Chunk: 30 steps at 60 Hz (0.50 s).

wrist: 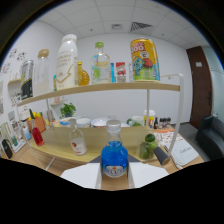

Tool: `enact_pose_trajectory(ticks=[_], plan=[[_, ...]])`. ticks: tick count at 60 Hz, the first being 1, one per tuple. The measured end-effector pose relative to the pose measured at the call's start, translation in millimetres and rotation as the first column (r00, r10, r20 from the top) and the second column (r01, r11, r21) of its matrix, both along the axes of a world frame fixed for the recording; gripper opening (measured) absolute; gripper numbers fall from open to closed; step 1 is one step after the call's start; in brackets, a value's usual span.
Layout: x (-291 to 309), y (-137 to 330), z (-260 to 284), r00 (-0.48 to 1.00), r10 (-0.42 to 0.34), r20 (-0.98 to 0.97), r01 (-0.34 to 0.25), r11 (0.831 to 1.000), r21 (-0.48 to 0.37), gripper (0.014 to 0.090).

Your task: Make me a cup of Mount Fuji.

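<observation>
A bottle of blue liquid (114, 156) with a clear cap and a label low on its body stands upright between my two white fingers. The gripper (114, 176) is shut on it, the left fingertip (84, 175) and the right fingertip (148, 175) pressing its lower sides. The bottle's base is hidden by the fingers. Just beyond the left finger a small clear bottle with a red label (77, 140) stands on the wooden counter (55, 142). Beyond the right finger are a green lime (150, 137), a greenish jar (144, 150) and a dark cylinder (161, 155).
A wooden shelf (102, 88) above the counter carries a tall white bottle (66, 61), an orange bottle (83, 75), a green-capped clear bottle (100, 63) and a large yellow can (144, 60). Cups (83, 122), a plant (67, 109), a red bottle (37, 136) and papers (182, 150) lie around.
</observation>
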<state>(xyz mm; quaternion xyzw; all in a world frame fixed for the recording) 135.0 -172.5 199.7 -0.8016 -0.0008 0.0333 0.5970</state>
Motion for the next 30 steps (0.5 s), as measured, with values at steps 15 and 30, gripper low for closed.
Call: enact_pose_trajectory(ticks=[15,30], plan=[[-9.3,-52.0,-73.0,0.998,-0.032,0.052,0.039,0.991,-0.131,0.0353],[-14.8,-48.6,-92.6,0.815,0.096,0.571,-0.009,0.988,-0.153,0.0352]])
